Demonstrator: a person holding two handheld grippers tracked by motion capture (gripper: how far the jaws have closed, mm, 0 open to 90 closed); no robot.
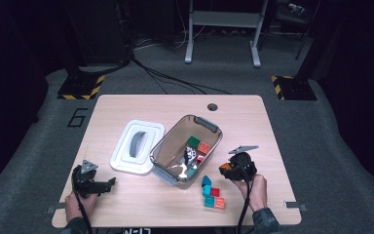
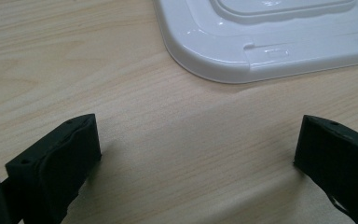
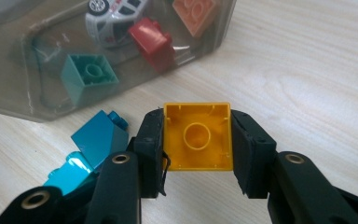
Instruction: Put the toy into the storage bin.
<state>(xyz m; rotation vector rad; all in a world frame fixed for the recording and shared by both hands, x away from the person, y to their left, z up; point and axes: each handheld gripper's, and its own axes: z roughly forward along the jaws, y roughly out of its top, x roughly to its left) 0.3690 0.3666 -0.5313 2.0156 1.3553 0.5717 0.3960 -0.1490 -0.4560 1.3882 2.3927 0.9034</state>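
- My right gripper [image 3: 196, 140] has its jaws clamped on a yellow block [image 3: 197, 136], one on each side, with the block's hollow underside facing the camera.
- From the high view, I see that right gripper [image 1: 225, 170] sits just off the near right corner of the clear bin [image 1: 168, 146], above the wooden table [image 1: 253, 122].
- Just beside it, toward me, I see a small cluster of loose blocks [image 1: 213, 193] on the table: blue, red and orange ones.
- In the right gripper view a blue block [image 3: 99, 137] lies just left of the jaws, near the bin wall.
- Inside the bin I see a teal block [image 3: 88, 77], a red block [image 3: 153, 44], an orange block [image 3: 198, 14] and a white toy car [image 3: 114, 14].
- My left gripper [image 1: 108, 184] rests low at the near left of the table, its jaws wide apart and holding nothing.
- The white lid [image 2: 270, 37] lies flat on the table just ahead of the left jaws, beside the bin.
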